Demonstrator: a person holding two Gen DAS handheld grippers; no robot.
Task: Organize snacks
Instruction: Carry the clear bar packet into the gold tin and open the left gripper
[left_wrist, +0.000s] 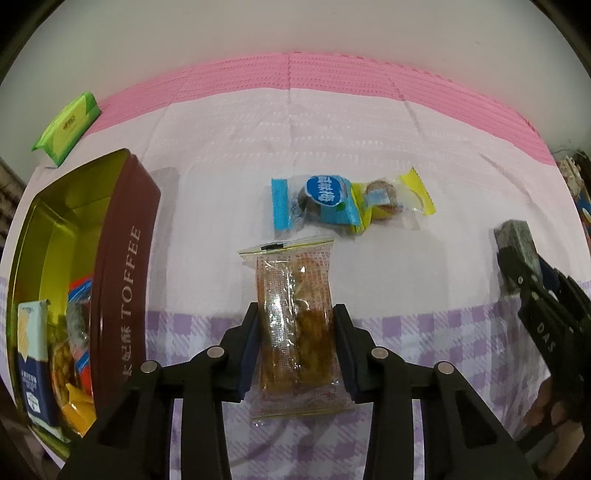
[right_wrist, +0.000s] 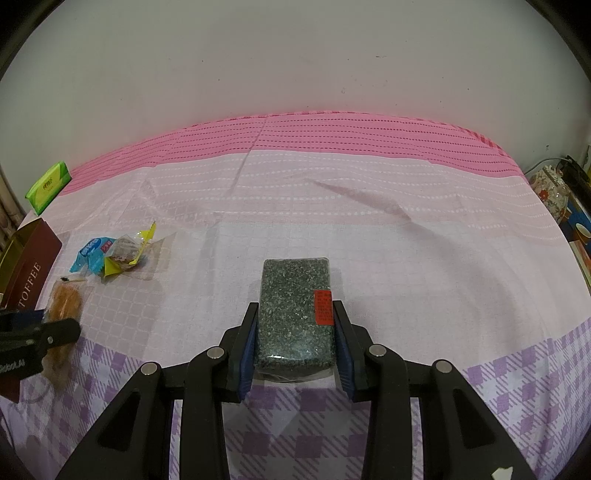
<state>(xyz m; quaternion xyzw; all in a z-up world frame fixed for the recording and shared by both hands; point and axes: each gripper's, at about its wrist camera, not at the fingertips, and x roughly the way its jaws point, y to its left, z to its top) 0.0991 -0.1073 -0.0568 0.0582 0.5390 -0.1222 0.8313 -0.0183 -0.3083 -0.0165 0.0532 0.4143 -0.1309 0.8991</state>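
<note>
My left gripper (left_wrist: 295, 317) is shut on a clear orange-printed snack packet (left_wrist: 295, 314) holding brown pieces, just above the cloth. An open brown toffee tin (left_wrist: 122, 273) with several snacks inside stands to its left. A blue-wrapped snack (left_wrist: 317, 201) and a yellow-wrapped snack (left_wrist: 391, 201) lie beyond the packet. My right gripper (right_wrist: 295, 317) is shut on a dark speckled seed bar (right_wrist: 295, 314) with a red label. In the right wrist view the left gripper (right_wrist: 40, 332) holds the orange packet (right_wrist: 64, 299) at far left, near the tin (right_wrist: 31, 266).
A green tissue pack (left_wrist: 68, 125) lies at the far left corner, also in the right wrist view (right_wrist: 48, 186). The table is covered by a pink, white and purple checked cloth (right_wrist: 369, 229). A patterned jar (right_wrist: 552, 192) and boxes stand past the right edge. A wall is behind.
</note>
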